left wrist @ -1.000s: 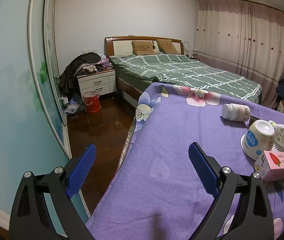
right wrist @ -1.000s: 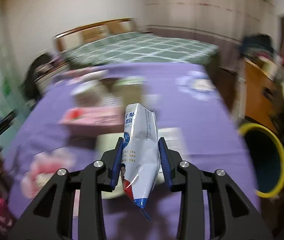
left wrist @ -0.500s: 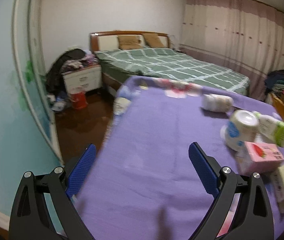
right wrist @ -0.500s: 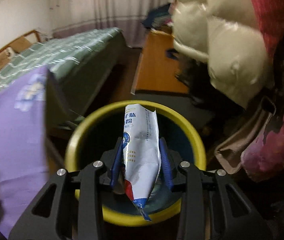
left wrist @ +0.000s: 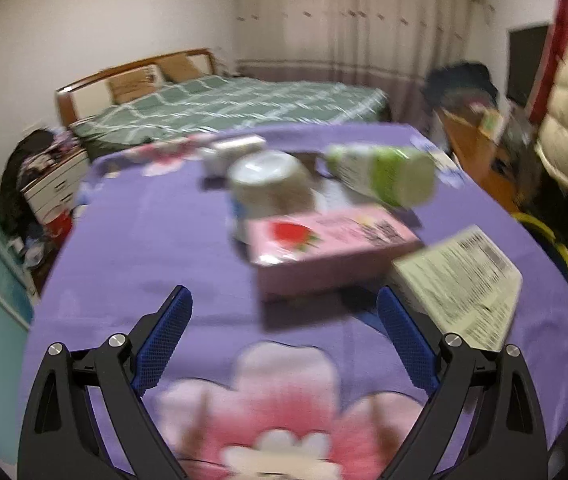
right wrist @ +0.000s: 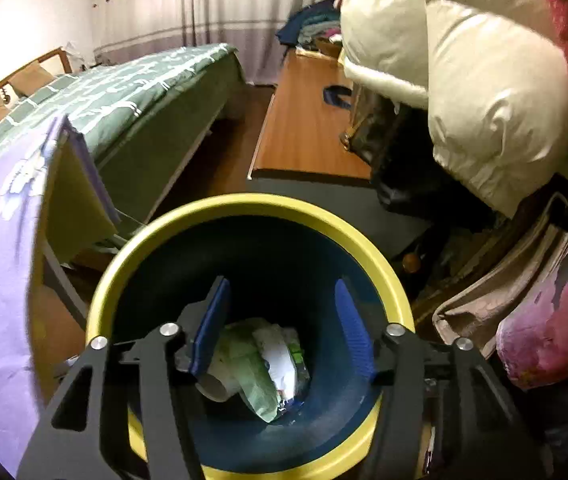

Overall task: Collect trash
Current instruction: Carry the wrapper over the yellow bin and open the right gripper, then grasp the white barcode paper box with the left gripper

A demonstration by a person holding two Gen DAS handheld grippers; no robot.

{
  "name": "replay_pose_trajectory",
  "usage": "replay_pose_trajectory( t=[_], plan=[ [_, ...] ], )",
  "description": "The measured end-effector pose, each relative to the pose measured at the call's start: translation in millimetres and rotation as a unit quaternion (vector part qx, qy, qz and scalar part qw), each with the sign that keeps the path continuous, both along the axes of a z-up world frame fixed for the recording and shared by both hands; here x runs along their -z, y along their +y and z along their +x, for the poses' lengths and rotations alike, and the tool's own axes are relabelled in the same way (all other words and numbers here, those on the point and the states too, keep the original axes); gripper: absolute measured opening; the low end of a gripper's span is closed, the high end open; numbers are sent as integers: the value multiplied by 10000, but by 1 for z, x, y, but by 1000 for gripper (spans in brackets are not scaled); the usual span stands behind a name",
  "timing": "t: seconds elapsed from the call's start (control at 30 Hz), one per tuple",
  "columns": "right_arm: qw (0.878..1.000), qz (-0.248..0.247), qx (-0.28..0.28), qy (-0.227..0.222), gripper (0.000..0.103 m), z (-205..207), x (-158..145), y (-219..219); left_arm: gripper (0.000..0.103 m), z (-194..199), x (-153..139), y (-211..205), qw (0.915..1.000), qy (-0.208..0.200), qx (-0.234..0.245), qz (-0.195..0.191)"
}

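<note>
Right gripper: hung over the mouth of the yellow-rimmed bin in the lower centre of the right wrist view; its blue fingers had just been opening and stood apart with nothing between them.
Crumpled wrappers: lay at the bottom of the bin, seen through the gap of the right fingers; pale green and white, with a roll end beside them.
Left gripper: low in the left wrist view, fingers spread wide and empty above the purple flowered cloth.
Pink strawberry carton: lay flat on the cloth at frame centre, just beyond the left fingertips, blurred.
Printed flat pack: right of the carton, close to the right-hand finger; whether it touched the carton could not be told.
White cup: on its side behind the carton.
Green-and-white bottle: lying down, upper right of the cup.
White jar: farthest back, blurred.
Green checked bed: upper left, beyond the cloth.
Cream puffer coat: filled the upper right of the right wrist view.
</note>
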State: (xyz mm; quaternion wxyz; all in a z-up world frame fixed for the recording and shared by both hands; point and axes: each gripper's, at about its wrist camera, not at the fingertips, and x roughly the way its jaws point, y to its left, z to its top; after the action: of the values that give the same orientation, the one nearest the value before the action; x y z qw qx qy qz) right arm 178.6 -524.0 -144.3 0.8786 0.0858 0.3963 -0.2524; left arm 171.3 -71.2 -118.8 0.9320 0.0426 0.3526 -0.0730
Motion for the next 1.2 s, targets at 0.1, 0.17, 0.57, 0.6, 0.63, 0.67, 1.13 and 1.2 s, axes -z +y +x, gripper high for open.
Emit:
replay_pose_trajectory(
  t=[0.1,0.17,0.57,0.6,0.63,0.67,1.13,1.2],
  plan=[
    [9999,17,-53,-106,55,-4,-6,1,92,-2,9,-26,9993,162,264,225],
    [9999,29,-74,-146,55,-6,-8,-1,92,-4,10,-34,9988,176,332,321],
    [9990,260,-71,-364,55,-19,-10,-15,92,-22,23,-105,9872,599,1409,449],
    [9989,273,-62,-379,55,-21,-10,-17,92,-25,23,-112,9853,609,1531,441],
    [9988,290,-55,-396,55,-23,-10,-19,92,-28,23,-120,9831,621,1670,425],
    [9986,307,-50,-417,55,-24,-11,-20,92,-31,22,-130,9803,632,1831,389],
    [9973,446,-95,-579,55,-36,-14,-30,92,11,1,-180,9750,679,2019,627],
    [9971,464,-106,-596,55,-37,-15,-31,93,22,4,-184,9742,781,2006,678]
  ],
)
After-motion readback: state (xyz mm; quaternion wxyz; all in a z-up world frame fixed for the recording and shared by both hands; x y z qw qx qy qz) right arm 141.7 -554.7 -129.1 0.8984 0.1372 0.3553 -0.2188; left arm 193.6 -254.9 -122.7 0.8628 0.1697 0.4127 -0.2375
